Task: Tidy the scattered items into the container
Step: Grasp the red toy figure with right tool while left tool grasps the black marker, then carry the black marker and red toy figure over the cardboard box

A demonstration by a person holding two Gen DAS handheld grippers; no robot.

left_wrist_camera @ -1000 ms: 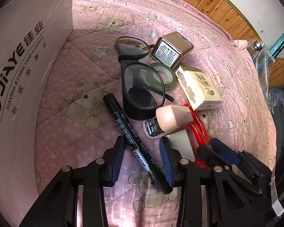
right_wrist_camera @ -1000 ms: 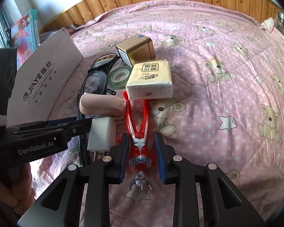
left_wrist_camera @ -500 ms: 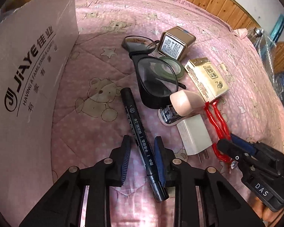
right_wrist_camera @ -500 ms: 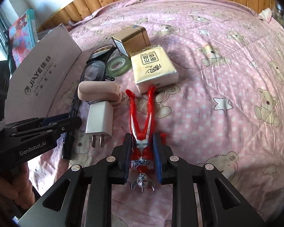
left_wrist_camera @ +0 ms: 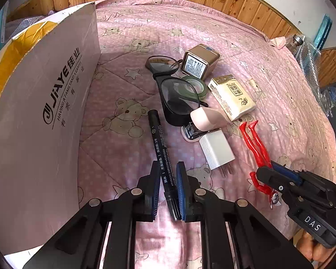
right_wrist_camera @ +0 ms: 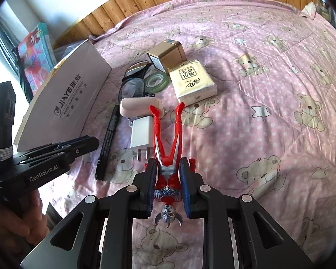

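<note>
My left gripper has its two blue-padded fingers closed in on the lower barrel of the black marker, which lies lengthwise on the pink bear-print quilt with its far end pointing toward the black-framed glasses. My right gripper is pinching the red and silver toy figure around its torso; the figure's legs stretch away from me in a V and its silver head sticks out below the fingers. Just left of the figure sits the white charger plug, prongs toward me, touching the pink stapler beyond it. Farther on, the tissue pack lies beside the green tape roll, with the gold tin behind them and one lens of the glasses overlapping the tape. The cardboard box, printed JIAYE on its pale side, stands at the left of the pile, its yellow-brown inside just visible over the rim.
</note>
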